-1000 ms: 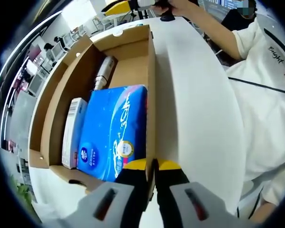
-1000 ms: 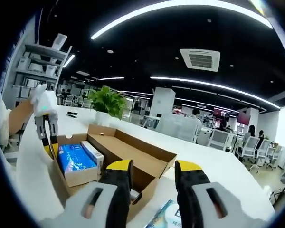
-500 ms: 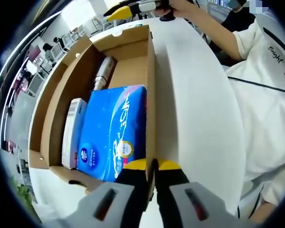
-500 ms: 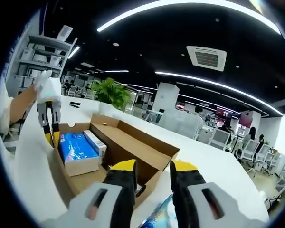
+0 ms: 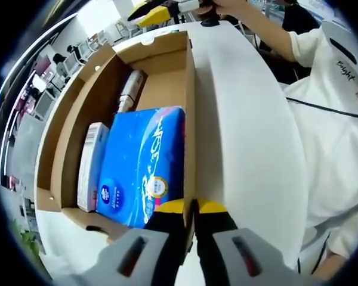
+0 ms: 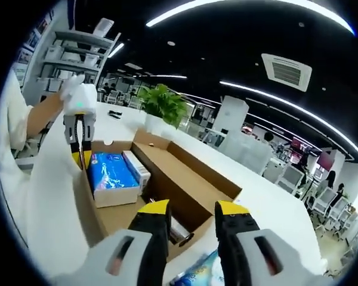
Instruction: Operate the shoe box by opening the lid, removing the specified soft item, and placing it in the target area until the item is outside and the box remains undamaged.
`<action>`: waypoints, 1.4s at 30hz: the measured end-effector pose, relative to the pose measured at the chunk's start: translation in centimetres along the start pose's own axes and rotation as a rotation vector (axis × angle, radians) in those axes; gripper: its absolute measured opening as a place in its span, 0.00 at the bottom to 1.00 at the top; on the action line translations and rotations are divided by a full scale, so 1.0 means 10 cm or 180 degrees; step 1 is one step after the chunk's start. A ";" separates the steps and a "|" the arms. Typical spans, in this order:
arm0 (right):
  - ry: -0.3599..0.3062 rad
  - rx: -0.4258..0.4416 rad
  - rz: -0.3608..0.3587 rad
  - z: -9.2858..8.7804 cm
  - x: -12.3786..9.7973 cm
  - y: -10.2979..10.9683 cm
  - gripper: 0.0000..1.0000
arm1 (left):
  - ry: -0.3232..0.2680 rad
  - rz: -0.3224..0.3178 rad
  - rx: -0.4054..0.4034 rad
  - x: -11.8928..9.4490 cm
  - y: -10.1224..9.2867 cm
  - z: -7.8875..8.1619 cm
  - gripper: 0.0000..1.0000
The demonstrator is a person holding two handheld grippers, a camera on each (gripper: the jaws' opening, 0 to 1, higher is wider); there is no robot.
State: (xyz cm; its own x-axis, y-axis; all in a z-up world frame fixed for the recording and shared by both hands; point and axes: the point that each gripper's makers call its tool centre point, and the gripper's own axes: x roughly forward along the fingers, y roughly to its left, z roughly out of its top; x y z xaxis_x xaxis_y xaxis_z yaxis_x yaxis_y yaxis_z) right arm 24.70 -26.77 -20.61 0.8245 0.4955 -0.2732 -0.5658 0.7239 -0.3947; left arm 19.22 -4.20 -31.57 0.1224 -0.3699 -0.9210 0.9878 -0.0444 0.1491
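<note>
Underneath everything, the white worktop [image 5: 244, 137] is smooth and curved at its edge. On it sits the shoe box [image 5: 95, 113], plain brown corrugated cardboard, its lid [image 6: 197, 170] folded back and lying open on the far side. Inside the box lies the soft item, a blue glossy plastic pack of tissues [image 5: 144, 164], pillowy and rectangular, against the near wall. Just beside it stands a slim white carton [image 5: 90, 164], and past them a silvery tube [image 5: 131, 89] lies along the bottom.

My left gripper [image 5: 191, 207] has its yellow-tipped black fingers pressed together on the thin cardboard wall of the box, at the corner next to the tissue pack. My right gripper [image 6: 191, 208] hovers over the other end of the box, its fingers apart and holding nothing. Another blue printed packet [image 6: 197, 275] lies on the worktop below them.
</note>
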 end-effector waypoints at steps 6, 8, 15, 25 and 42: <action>0.0065 0.0060 0.0277 0.01 0.09 0.13 0.29 | 0.0020 -0.0016 -0.0025 0.00 0.00 0.00 0.04; 0.0154 -0.0113 0.0199 -0.02 0.10 0.10 0.32 | 0.0024 -0.0024 -0.0032 0.00 0.00 0.00 0.04; 0.0184 -0.0153 0.0261 -0.06 0.13 0.16 0.31 | 0.0017 -0.0027 -0.0031 0.00 0.01 0.00 0.04; 0.0260 -0.0306 0.0393 -0.09 0.26 0.27 0.31 | 0.0019 -0.0025 -0.0024 0.01 0.01 0.01 0.04; 0.0645 -0.0626 0.0859 -0.19 0.43 0.46 0.19 | 0.0017 -0.0019 -0.0021 0.01 0.01 0.01 0.04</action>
State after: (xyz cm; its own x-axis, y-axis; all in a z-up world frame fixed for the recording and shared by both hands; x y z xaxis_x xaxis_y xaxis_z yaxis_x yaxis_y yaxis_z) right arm 25.65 -22.18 -25.24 0.6399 0.5365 -0.5502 -0.7682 0.4649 -0.4401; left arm 19.31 -4.35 -31.57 0.1171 -0.3646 -0.9238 0.9891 -0.0403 0.1413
